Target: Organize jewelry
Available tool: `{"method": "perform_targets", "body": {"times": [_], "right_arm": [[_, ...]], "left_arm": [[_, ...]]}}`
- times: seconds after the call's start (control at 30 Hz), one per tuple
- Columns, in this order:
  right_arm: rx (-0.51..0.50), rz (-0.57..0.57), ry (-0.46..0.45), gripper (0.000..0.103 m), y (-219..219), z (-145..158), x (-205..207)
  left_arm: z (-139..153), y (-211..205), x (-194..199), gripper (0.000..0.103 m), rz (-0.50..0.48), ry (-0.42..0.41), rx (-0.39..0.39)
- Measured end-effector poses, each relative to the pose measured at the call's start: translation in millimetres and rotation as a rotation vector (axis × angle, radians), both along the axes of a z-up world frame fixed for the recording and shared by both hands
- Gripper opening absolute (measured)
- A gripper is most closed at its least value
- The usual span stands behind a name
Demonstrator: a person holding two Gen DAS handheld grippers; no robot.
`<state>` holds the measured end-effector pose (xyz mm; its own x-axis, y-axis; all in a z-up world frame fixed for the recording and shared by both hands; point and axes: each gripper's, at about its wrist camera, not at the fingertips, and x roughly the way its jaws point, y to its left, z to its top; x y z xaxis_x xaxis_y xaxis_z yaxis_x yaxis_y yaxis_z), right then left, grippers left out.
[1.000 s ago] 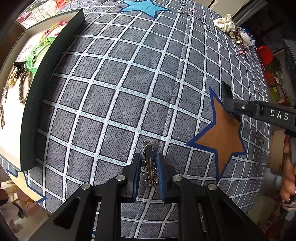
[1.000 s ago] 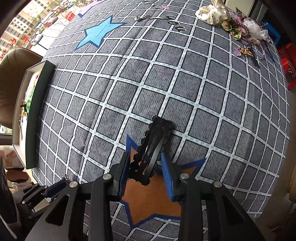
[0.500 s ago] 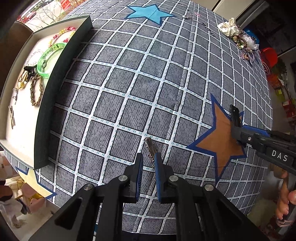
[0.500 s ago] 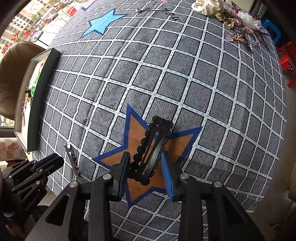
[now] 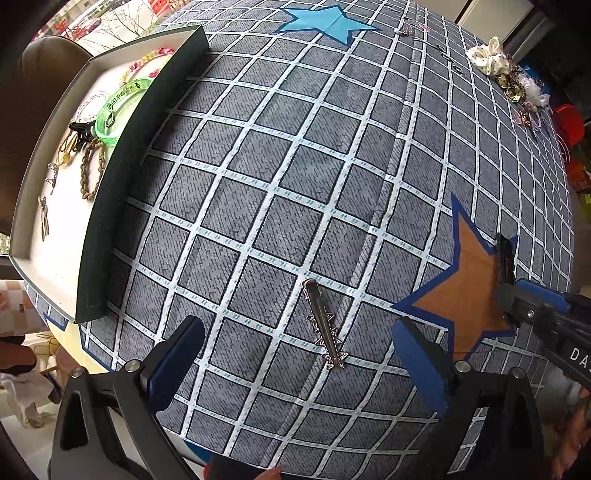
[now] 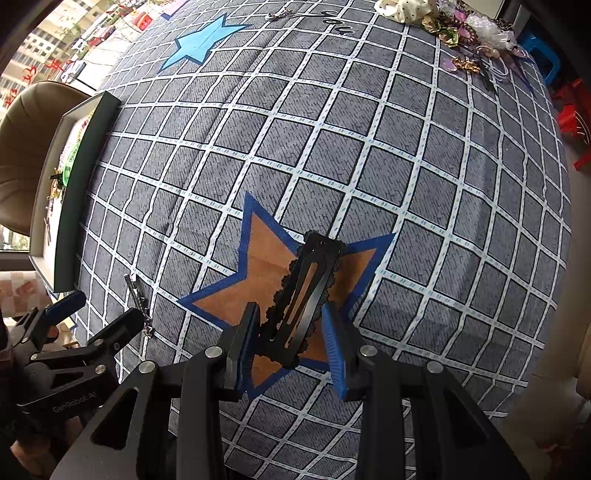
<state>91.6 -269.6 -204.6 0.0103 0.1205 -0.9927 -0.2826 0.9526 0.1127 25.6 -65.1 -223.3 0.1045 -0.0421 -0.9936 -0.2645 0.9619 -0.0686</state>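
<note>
A silver hair clip with small stars (image 5: 325, 325) lies loose on the grey checked cloth between the wide-open pads of my left gripper (image 5: 295, 365). It also shows in the right wrist view (image 6: 138, 295). My right gripper (image 6: 291, 343) is shut on a black scalloped hair clip (image 6: 306, 291) and holds it over the orange star patch (image 6: 273, 258). In the left wrist view the right gripper (image 5: 517, 291) and the black clip (image 5: 504, 258) are at the right, over the star (image 5: 465, 295).
A shallow box with dark walls (image 5: 122, 177) stands at the left edge and holds a green bangle (image 5: 118, 107), chains and clips. A pile of loose jewelry and a white scrunchie (image 5: 491, 59) lies at the far right corner. A blue star patch (image 5: 328, 22) is at the far side.
My left gripper has opened wide and let go of the silver clip, which now lies on the cloth. My right gripper has drawn back with the black clip, over the orange star.
</note>
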Motion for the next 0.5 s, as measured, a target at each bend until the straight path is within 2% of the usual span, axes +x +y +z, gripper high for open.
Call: {"method": "perform_targets", "body": {"times": [0.13,0.17,0.23,0.3,0.33,0.43,0.5], "right_arm": [[-0.005,-0.004,0.003,0.037,-4.7,1.7,-6.8],[-0.006,-0.006,0.003,0.037,-2.5,0.9,-6.4],[-0.010,-0.005,0.001,0.037,-4.3,0.9,-8.2],[-0.012,-0.008,0.001,0.037,-7.0,1.7,-9.7],[-0.014,-0.009,0.002,0.037,-7.0,1.0,-9.4],[-0.019,-0.008,0.001,0.037,-11.3,1.9,-10.9],[-0.021,-0.010,0.002,0.037,-12.2,3.4,-12.6]], "left_arm": [[-6.2,-0.1,9.5,0.103,0.026,0.012,0.003],[-8.8,0.5,11.2,0.096,0.027,0.017,0.003],[-16.9,1.0,14.7,0.090,0.020,0.037,-0.001],[-23.2,0.3,14.5,0.089,0.020,0.040,-0.004],[-25.0,-1.2,15.5,0.081,0.020,0.042,-0.004],[-28.2,-7.5,13.7,0.079,0.006,0.036,0.005],[-27.7,-12.1,11.6,0.072,-0.003,0.025,0.006]]}}
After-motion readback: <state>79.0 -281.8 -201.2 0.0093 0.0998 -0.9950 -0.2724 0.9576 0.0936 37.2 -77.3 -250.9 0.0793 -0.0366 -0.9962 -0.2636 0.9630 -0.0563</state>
